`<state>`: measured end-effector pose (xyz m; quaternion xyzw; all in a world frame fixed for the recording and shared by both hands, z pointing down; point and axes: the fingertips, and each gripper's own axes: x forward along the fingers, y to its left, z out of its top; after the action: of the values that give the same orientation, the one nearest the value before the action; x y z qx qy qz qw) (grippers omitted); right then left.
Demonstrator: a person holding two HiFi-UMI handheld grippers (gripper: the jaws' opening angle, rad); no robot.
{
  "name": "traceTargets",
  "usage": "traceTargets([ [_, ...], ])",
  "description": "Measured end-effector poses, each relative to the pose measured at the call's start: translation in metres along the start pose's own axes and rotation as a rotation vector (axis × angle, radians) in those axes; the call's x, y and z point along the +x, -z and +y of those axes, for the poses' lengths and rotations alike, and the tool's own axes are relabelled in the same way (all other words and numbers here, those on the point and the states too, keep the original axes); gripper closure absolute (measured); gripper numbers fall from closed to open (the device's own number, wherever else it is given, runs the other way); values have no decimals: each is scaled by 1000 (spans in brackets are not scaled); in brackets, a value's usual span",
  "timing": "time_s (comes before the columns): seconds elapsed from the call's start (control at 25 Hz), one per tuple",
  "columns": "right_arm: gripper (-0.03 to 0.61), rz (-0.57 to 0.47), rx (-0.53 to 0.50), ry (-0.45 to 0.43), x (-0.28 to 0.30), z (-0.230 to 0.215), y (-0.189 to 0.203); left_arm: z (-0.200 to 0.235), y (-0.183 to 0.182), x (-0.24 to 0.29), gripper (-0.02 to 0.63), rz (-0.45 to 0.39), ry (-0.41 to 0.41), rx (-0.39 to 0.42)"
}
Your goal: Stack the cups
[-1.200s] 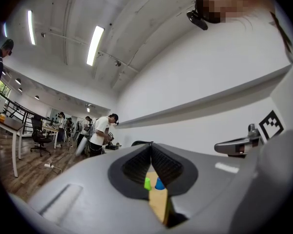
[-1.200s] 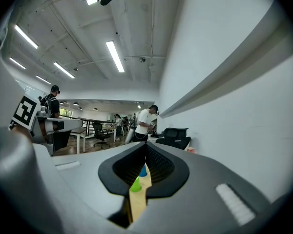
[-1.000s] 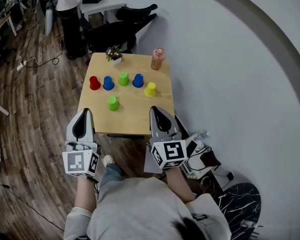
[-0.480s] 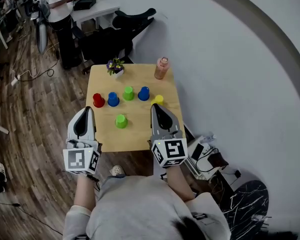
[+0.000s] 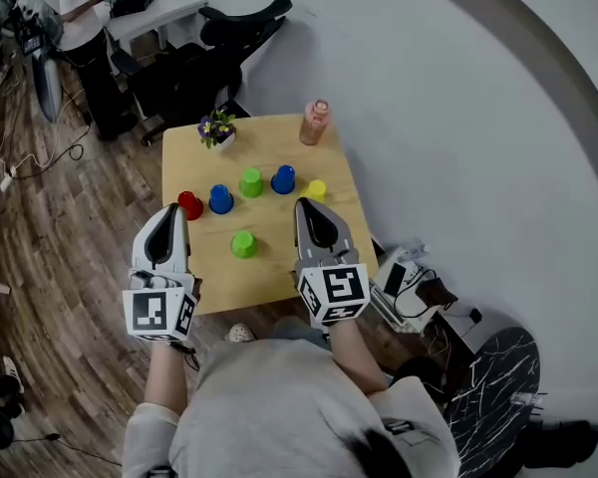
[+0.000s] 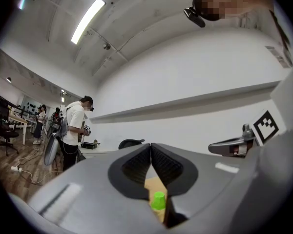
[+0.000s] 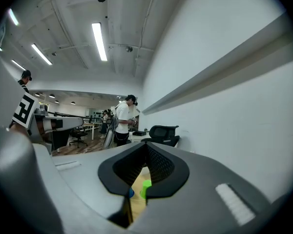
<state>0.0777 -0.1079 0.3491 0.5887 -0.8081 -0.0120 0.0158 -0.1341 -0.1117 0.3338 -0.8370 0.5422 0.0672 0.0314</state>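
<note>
Nothing is stacked yet; every cup stands alone on the wooden table. Beyond the lone green cup runs a row: red cup, left blue cup, far green cup, right blue cup, yellow cup. The left gripper and right gripper flank the lone green cup, both clenched on nothing.

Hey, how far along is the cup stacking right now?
Nothing is stacked yet: red cup, first blue cup, far green cup, second blue cup, yellow cup and near green cup stand singly on the table. Nothing is in hand; left tool and right tool are shut and empty. All stacking remains.
</note>
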Motion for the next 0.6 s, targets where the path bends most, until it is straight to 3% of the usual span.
traceTargets([
  [0.32, 575, 198, 36, 21, 5, -6, 67, 3, 37, 17, 554, 70, 27, -63],
  [0.6, 571, 356, 98, 65, 28, -54, 123, 5, 55, 34, 554, 113, 6, -71],
])
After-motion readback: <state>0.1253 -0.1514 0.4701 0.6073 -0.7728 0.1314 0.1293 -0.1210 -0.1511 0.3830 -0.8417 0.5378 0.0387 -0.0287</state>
